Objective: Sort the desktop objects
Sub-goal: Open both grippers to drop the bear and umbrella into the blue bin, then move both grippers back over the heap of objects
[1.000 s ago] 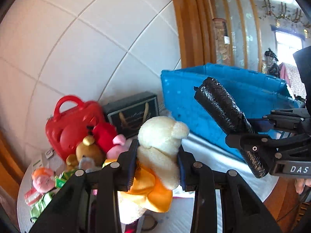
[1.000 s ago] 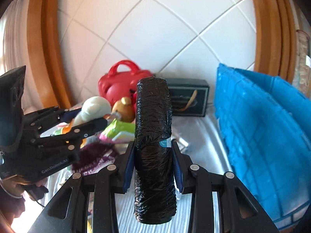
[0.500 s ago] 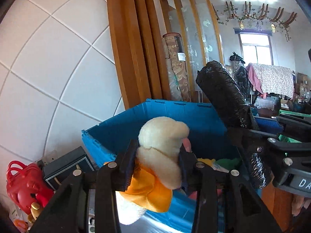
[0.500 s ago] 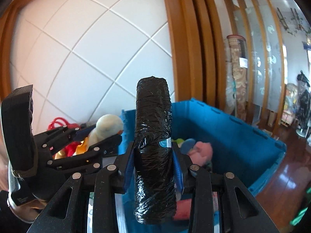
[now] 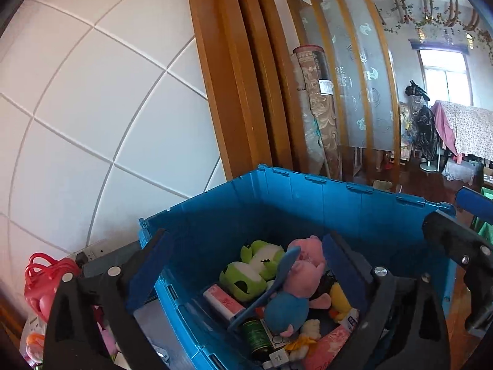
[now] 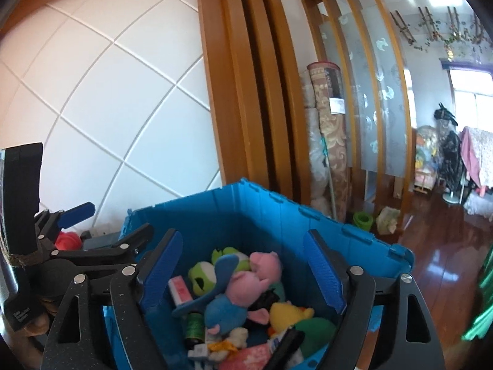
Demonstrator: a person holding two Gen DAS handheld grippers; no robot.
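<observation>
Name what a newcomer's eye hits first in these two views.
The blue crate fills the lower middle of both views, heaped with soft toys: a pink and blue plush on top, a green one behind it. Both the left gripper and the right gripper hang open and empty over it. A red bag sits far left.

The blue plastic crate [image 5: 339,203] stands open, its hinged rim uppermost, heaped with toys. On top lies a pink pig plush [image 5: 305,265] against a blue plush [image 5: 286,308]; beside them sits a green frog plush [image 5: 249,271]. A yellow duck plush [image 6: 289,314], a green-labelled dark bottle [image 5: 255,333] and a pink-and-white packet [image 5: 225,303] lie lower in the pile.
</observation>
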